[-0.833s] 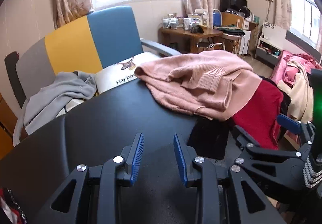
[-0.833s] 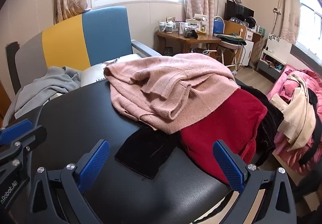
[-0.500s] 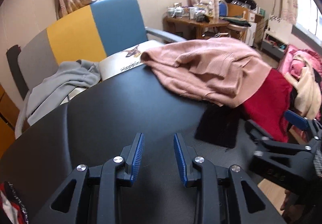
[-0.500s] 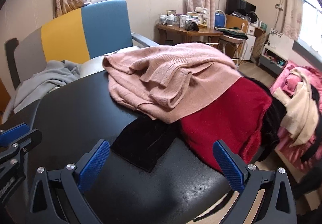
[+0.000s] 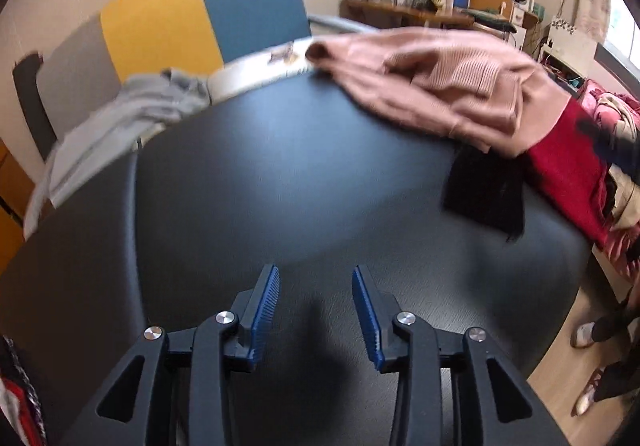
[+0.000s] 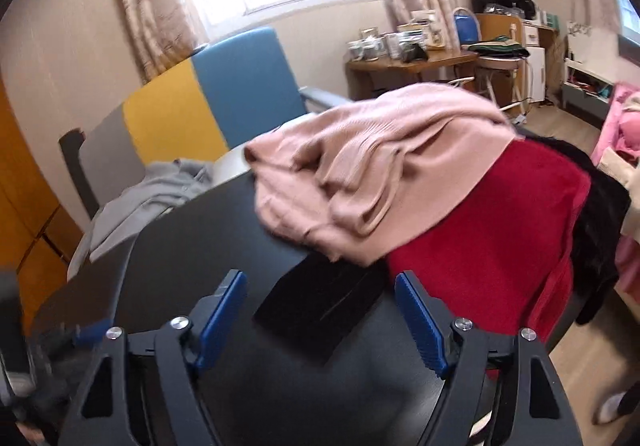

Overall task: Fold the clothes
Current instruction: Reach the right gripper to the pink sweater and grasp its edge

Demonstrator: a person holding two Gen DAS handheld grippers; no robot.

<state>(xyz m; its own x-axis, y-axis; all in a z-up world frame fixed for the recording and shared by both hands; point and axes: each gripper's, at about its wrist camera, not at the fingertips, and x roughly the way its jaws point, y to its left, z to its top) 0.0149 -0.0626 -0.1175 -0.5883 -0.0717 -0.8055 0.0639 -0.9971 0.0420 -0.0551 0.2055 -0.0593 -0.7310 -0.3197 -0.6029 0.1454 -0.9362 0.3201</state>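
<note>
A round black counter (image 5: 288,181) fills the lower half of both wrist views, its bare surface glossy under window light. On its far right side lies a heap of clothes: a small black cloth (image 6: 320,302) lies flat nearest the right gripper, its far end tucked under a pink knit sweater (image 6: 384,165) that lies crumpled on top of the heap and overlaps a red garment (image 6: 492,230) hanging over the counter's right edge. Darker clothing (image 6: 600,238) lies just right of the red one.

Beyond the counter, in the upper left of the frame, stands an armchair (image 5: 208,13) with grey, yellow and blue back panels; a grey garment (image 5: 120,117) is draped over its seat. Farther back, a wooden desk (image 6: 412,61) crowded with cups and jars sits under curtained windows. More clothes are piled at the right edge, pink and cream.

The left gripper (image 5: 315,310) hovers over bare counter, jaws moderately spread, nothing between them. The right gripper (image 6: 320,318) has its jaws spread wide, held above the near end of the black cloth, gripping nothing.
</note>
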